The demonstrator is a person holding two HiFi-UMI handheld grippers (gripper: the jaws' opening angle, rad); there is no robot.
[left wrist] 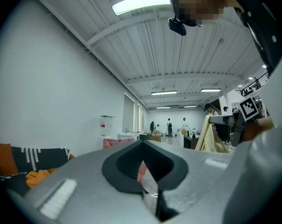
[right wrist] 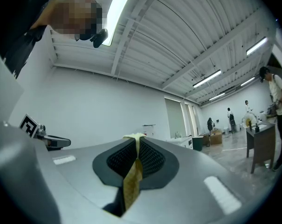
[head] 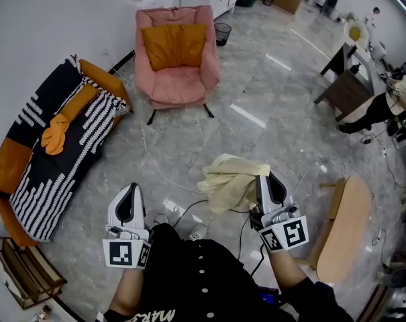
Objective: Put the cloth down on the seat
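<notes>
A pale yellow cloth hangs bunched from my right gripper, which is shut on it. In the right gripper view a strip of the cloth runs pinched between the jaws. My left gripper is low at the left, shut with nothing in it. Its jaws meet in the left gripper view, which also shows the cloth at the right. A pink armchair with an orange cushion stands ahead across the floor, well away from both grippers. Its seat is bare.
A sofa with a black-and-white striped throw and orange cushions runs along the left. Cables trail over the marble floor. A wooden bench is at the right, a dark table and a person farther back. A wastebasket stands behind the armchair.
</notes>
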